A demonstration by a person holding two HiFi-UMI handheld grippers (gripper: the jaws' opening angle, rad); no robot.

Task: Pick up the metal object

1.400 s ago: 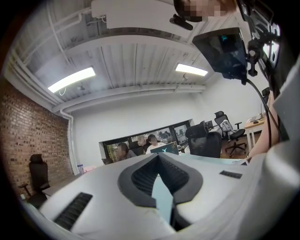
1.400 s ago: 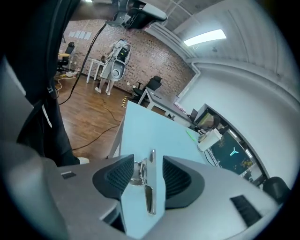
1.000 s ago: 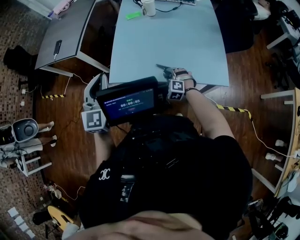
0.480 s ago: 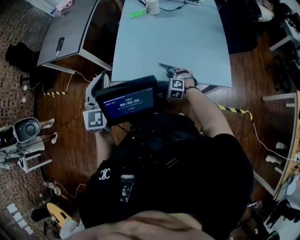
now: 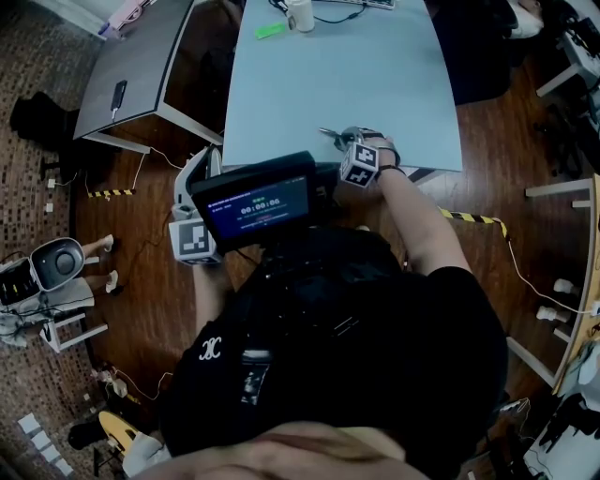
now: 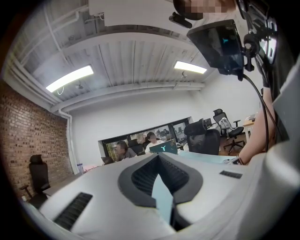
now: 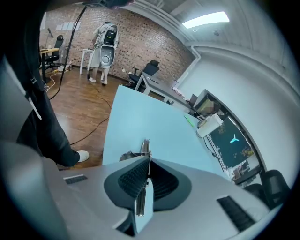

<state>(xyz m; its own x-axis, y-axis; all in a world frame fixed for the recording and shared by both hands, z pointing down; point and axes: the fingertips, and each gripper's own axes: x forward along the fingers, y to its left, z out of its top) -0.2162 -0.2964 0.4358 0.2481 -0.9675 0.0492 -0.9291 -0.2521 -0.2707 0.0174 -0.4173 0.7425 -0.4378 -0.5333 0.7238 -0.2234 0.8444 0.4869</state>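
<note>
Right gripper view: hand-held gripper [image 7: 148, 160], just closed, pinches thin, flat, silvery metal object [image 7: 146, 146].

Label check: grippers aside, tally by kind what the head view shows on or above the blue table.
Metal object: 1
White cup: 1
Green item: 1
Black cable: 1
Thing cut off at the top edge: 1
Total: 5
</note>
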